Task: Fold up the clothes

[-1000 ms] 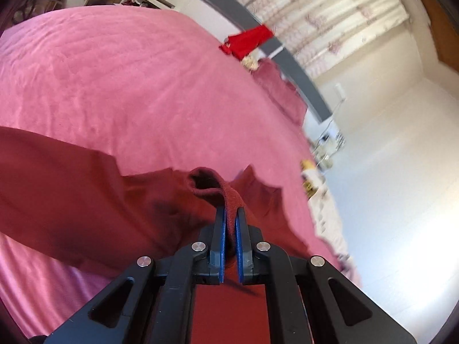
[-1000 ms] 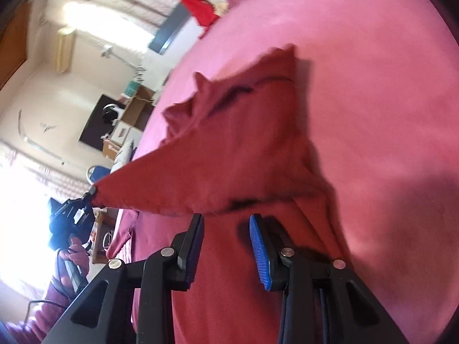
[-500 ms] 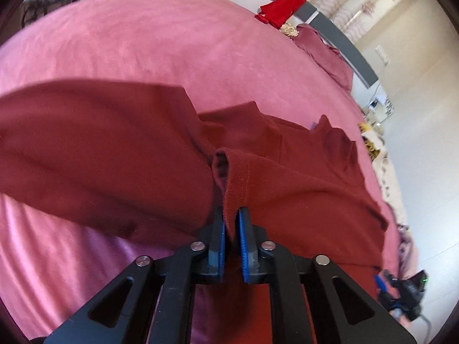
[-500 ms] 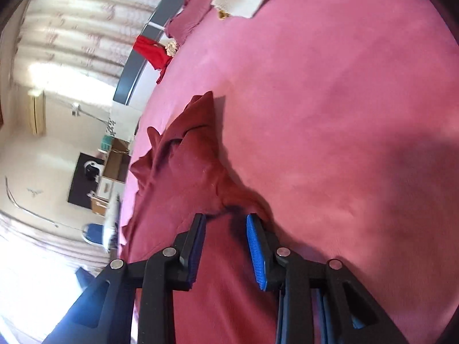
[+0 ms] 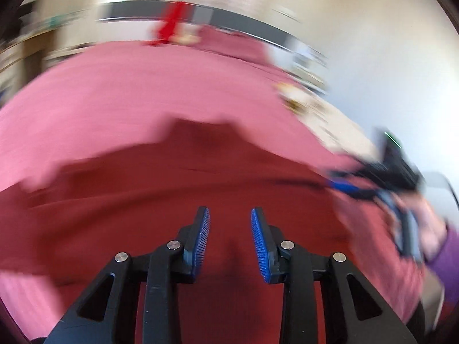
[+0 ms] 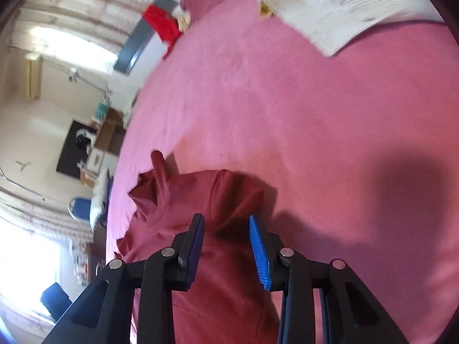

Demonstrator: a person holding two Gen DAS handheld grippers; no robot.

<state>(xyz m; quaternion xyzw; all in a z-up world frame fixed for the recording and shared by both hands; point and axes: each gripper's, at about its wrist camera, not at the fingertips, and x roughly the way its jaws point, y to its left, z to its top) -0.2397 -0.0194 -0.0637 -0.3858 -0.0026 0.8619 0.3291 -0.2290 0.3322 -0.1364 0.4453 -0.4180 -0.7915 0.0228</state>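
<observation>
We are seeing the pink bed (image 5: 143, 91) carrying the maroon garment (image 5: 200, 177), both our left gripper (image 5: 230, 240) and right gripper (image 6: 226, 246) hovering over it with jaws spread wide and empty, only the right view showing a white cloth (image 6: 344, 3).

The left claw (image 5: 229, 238) is a black plastic frame with triangular cut-outs, silver round screw heads at its joints, and two fingers faced with ribbed blue pads (image 5: 201, 243). The right claw (image 6: 226, 246) is built the same: black arms, silver screws, ribbed blue pads (image 6: 258, 253). At four o'clock in the left wrist view a purple sleeve (image 5: 447, 246) shows, blurred.
</observation>
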